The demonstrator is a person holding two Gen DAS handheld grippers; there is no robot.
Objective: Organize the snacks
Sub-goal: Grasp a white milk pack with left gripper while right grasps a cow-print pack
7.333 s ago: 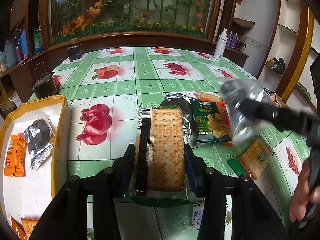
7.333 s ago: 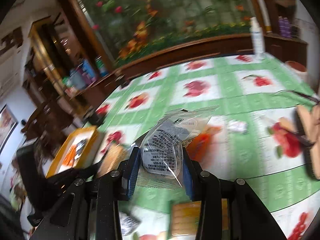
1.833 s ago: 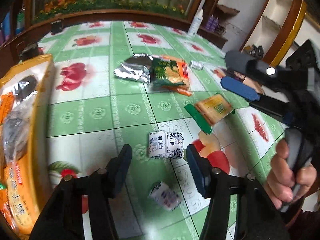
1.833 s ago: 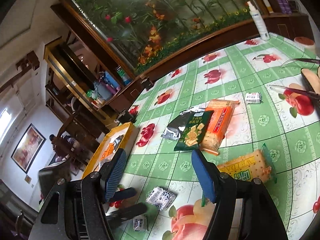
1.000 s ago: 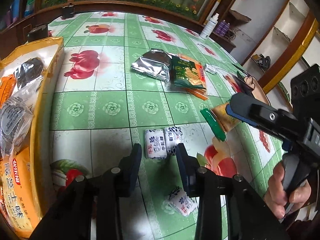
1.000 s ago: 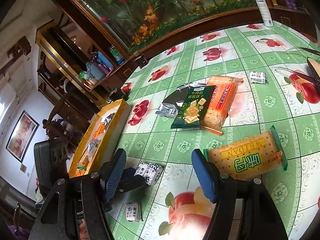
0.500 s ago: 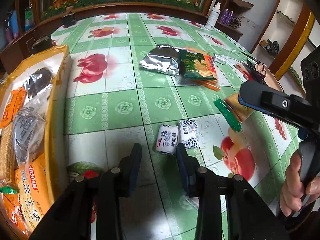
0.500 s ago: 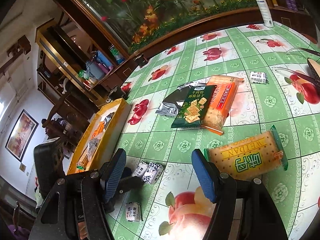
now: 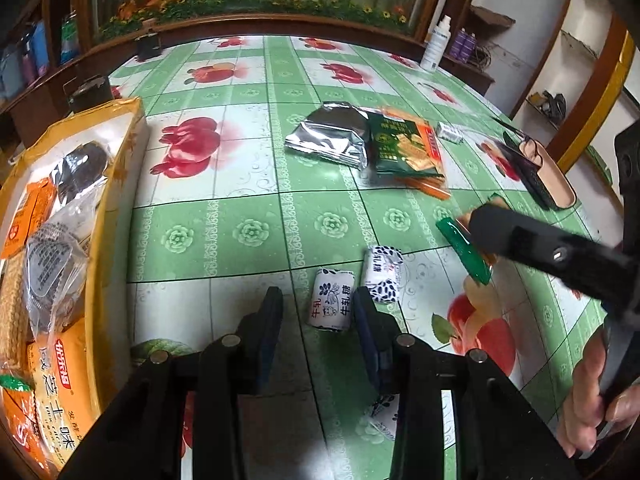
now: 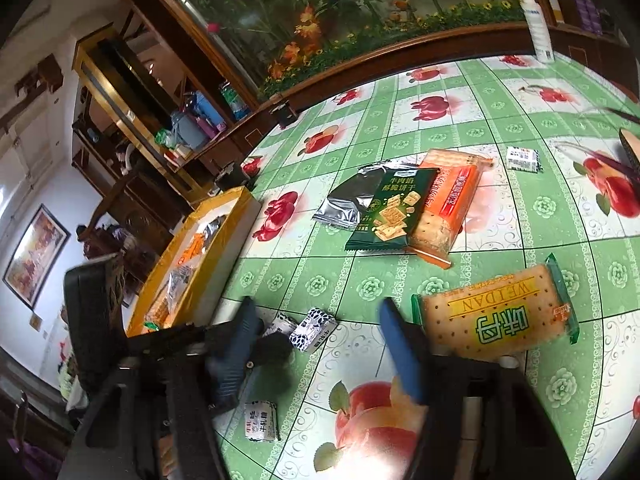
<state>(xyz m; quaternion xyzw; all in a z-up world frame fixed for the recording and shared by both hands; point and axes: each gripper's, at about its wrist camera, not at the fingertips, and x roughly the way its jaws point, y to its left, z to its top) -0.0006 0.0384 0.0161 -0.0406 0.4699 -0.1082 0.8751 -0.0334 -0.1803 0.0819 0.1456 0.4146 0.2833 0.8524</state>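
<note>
My left gripper (image 9: 318,306) is open and empty, low over the table, its fingertips just short of a white milk candy (image 9: 332,304); a second candy (image 9: 382,274) lies beside it, a third (image 9: 384,410) nearer me. My right gripper (image 10: 316,322) is open and empty beside a yellow WEIDAN cracker pack (image 10: 496,320). The orange snack box (image 9: 120,168) at the left holds several packets. A silver pouch (image 9: 332,140), a green biscuit bag (image 9: 404,148) and an orange cracker pack (image 10: 452,196) lie mid-table.
A small white candy (image 10: 522,160) and a slipper (image 9: 548,176) lie at the right of the green fruit-print tablecloth (image 9: 240,232). A white bottle (image 9: 436,46) stands at the far edge. Dark tins (image 9: 90,88) sit behind the box.
My left gripper has dropped its cracker pack in the box, come back and narrowed a little near the milk candies. My right gripper has let go of its clear packet and moved toward the WEIDAN pack.
</note>
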